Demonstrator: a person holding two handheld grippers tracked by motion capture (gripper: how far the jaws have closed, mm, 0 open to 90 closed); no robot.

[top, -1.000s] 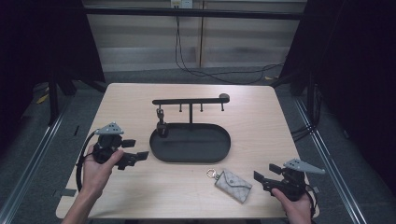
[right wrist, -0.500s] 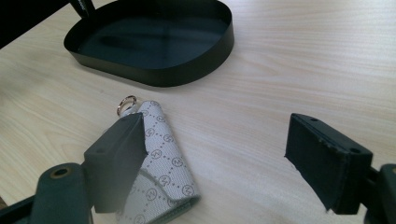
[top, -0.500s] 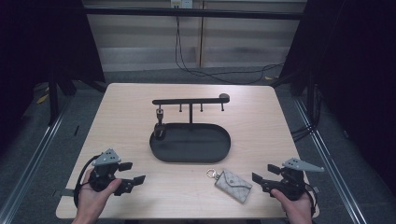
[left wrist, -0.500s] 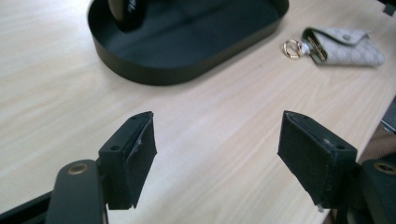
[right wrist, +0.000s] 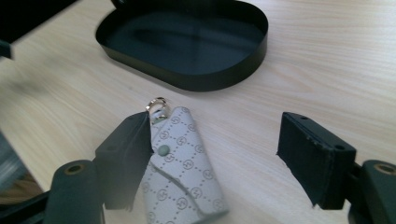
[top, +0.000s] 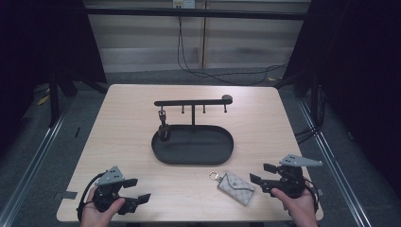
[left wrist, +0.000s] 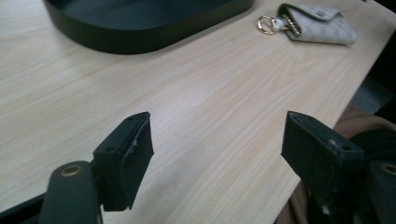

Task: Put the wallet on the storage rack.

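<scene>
One pouch point(top: 235, 187) is laid with its ring end toward ten o'clock, beside one tray point(top: 161, 153). Both the left gripper point(top: 137, 190) and right gripper point(top: 260, 173) are held wide open, empty.

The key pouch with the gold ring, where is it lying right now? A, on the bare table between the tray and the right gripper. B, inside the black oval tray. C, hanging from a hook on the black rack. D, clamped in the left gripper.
A: the key pouch lies flat on the wooden table, just outside the black oval tray, with the open right gripper beside it and not gripping it.
</scene>
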